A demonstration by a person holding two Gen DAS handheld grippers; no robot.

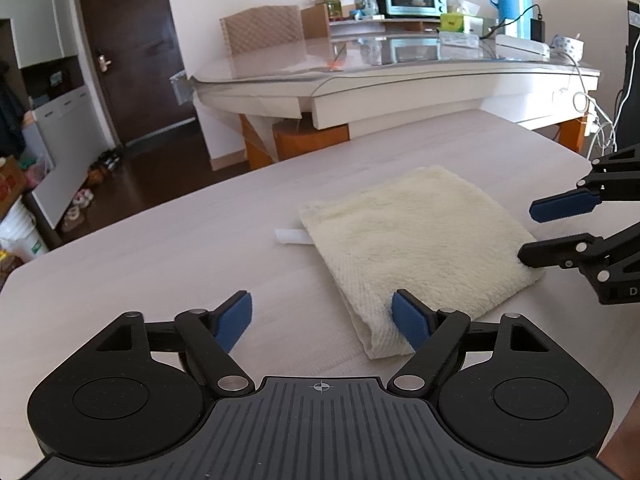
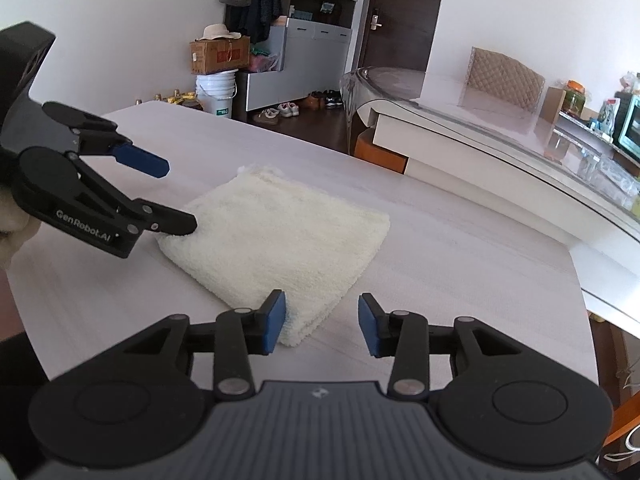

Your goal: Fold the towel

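Both tongs gape, holding nothing: left tongs (image 1: pixel 322 318) and right tongs (image 2: pixel 322 320) each sit at a corner of the folded towel (image 1: pixel 416 240), mid-table (image 1: pixel 160 248); we judge folding nearly done.

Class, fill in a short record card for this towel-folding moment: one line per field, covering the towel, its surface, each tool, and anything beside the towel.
towel: cream towel, folded into a thick rectangle, lying flat
surface: pale wood-grain table
left tool: left tool open, one pad at a near corner of the towel, gripping nothing
right tool: right tool open, one pad beside another corner, gripping nothing
beside towel: small white object partly tucked under one edge; what it is cannot be told
fold state: folded over, several layers visible at the edges
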